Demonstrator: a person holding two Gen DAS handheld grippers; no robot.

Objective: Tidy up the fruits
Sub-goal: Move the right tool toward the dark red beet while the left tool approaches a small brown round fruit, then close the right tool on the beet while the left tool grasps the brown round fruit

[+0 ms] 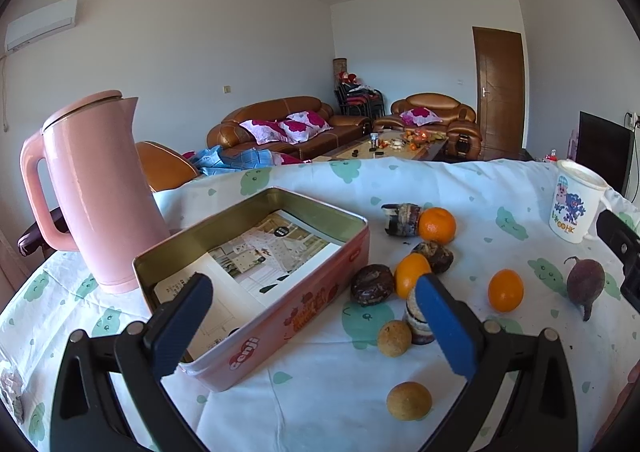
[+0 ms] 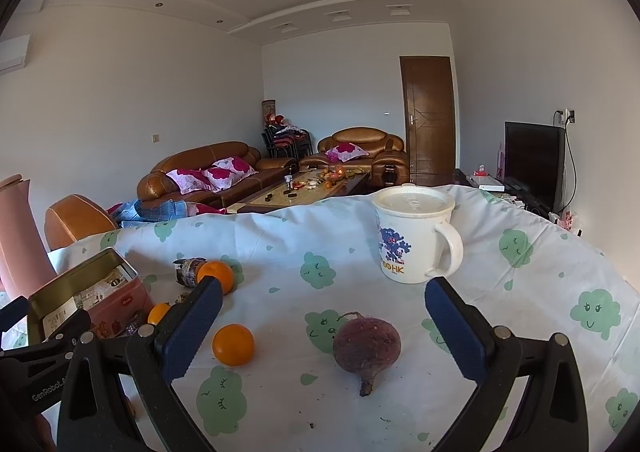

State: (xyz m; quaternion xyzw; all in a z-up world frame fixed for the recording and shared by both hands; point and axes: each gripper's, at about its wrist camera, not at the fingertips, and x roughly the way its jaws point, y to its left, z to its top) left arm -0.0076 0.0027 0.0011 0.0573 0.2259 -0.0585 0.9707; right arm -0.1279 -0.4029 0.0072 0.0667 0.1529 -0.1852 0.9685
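A pink open tin (image 1: pixel 280 312) lined with printed paper sits on the tablecloth; its corner shows in the right wrist view (image 2: pixel 120 300). Right of it lie several fruits: oranges (image 1: pixel 505 290) (image 1: pixel 437 225), dark brown fruits (image 1: pixel 372 284), tan round fruits (image 1: pixel 409 400) (image 1: pixel 394 338). A purple beet (image 2: pixel 366 346) lies alone, also seen in the left wrist view (image 1: pixel 585 280). An orange (image 2: pixel 233 344) lies left of the beet. My left gripper (image 1: pixel 316 326) is open above the tin's near corner. My right gripper (image 2: pixel 324 332) is open, with the beet between its fingers.
A pink kettle (image 1: pixel 92 187) stands left of the tin. A white lidded mug (image 2: pixel 414 234) stands behind the beet. The table has a white cloth with green prints (image 2: pixel 520 332). Sofas and a coffee table are far behind.
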